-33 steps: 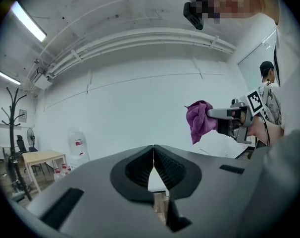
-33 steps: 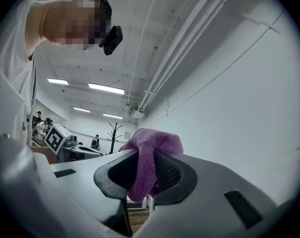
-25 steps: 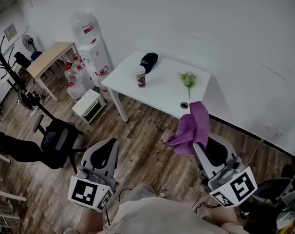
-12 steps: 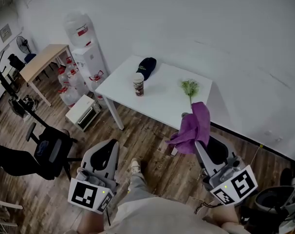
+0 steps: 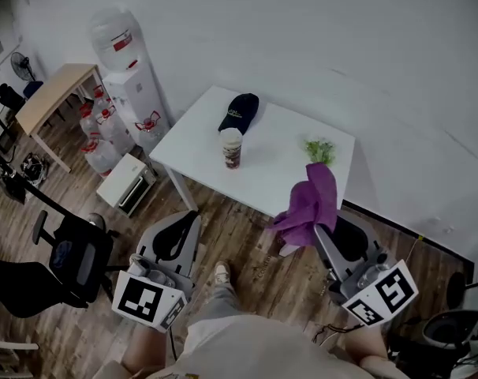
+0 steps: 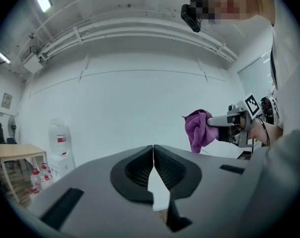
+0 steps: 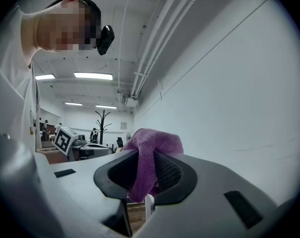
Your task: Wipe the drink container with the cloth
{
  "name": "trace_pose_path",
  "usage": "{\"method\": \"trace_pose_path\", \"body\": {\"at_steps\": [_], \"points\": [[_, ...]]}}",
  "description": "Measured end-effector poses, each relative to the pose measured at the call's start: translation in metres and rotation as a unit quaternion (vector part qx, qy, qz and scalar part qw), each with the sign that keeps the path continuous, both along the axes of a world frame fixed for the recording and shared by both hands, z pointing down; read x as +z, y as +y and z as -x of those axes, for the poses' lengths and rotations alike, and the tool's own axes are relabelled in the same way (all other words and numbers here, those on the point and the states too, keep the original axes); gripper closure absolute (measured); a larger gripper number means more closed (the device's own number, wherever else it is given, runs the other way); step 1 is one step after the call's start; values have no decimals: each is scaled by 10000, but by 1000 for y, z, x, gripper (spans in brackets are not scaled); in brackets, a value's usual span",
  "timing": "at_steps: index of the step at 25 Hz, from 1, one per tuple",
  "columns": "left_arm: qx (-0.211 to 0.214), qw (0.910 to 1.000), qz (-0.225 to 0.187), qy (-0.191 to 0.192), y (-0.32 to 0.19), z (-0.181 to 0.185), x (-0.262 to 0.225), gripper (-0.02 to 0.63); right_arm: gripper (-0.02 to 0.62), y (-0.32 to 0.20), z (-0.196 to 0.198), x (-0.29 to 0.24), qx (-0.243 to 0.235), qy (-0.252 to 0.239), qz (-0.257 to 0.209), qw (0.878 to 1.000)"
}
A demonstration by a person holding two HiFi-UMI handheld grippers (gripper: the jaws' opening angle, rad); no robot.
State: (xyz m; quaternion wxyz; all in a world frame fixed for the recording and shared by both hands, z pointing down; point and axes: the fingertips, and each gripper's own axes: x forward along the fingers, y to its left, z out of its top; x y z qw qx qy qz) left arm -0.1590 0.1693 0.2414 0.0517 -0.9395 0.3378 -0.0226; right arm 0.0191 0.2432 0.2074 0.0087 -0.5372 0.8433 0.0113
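Note:
The drink container, a paper cup (image 5: pixel 232 148) with a dark printed lower half, stands upright on the white table (image 5: pixel 270 180), near its middle. A purple cloth (image 5: pixel 310 204) hangs from my right gripper (image 5: pixel 323 231), which is shut on it, over the floor just in front of the table's near edge. In the right gripper view the cloth (image 7: pixel 150 150) bulges out between the pads. My left gripper (image 5: pixel 185 223) is shut and empty, over the floor short of the table; its jaws meet (image 6: pixel 153 148). From the left gripper view the cloth (image 6: pixel 199 129) shows at right.
A black cap (image 5: pixel 240 111) and a small green plant sprig (image 5: pixel 319 150) also lie on the table. To the left stand a water dispenser (image 5: pixel 122 61), several water jugs (image 5: pixel 97 136), a white box (image 5: pixel 127 184), a wooden table (image 5: pixel 54 97) and an office chair (image 5: pixel 73 255).
The table and cup have come nearer and lower in the head view as the person steps forward. Both grippers keep their pose; the cloth stays in the right one.

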Motion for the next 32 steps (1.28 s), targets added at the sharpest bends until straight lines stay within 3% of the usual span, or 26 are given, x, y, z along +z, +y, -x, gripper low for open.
{"method": "trace_pose_path", "body": {"at_steps": [8, 17, 27, 28, 30, 32], "points": [[163, 9989, 424, -134, -112, 9, 33, 584, 486, -104, 10, 13, 217, 189, 420, 9987], [251, 9991, 347, -15, -229, 10, 48, 583, 486, -225, 13, 39, 414, 389, 915, 9942], [812, 9922, 799, -502, -279, -19, 95, 580, 486, -306, -10, 98, 608, 481, 1515, 9854], [872, 9908, 870, -560, -282, -24, 100, 562, 486, -310, -14, 103, 582, 505, 1575, 9845], [991, 9877, 1007, -671, -287, -37, 110, 404, 486, -319, -22, 111, 459, 423, 1678, 9838], [1000, 9874, 965, -752, -292, -49, 115, 368, 486, -329, -31, 120, 326, 308, 1780, 9830]]}}
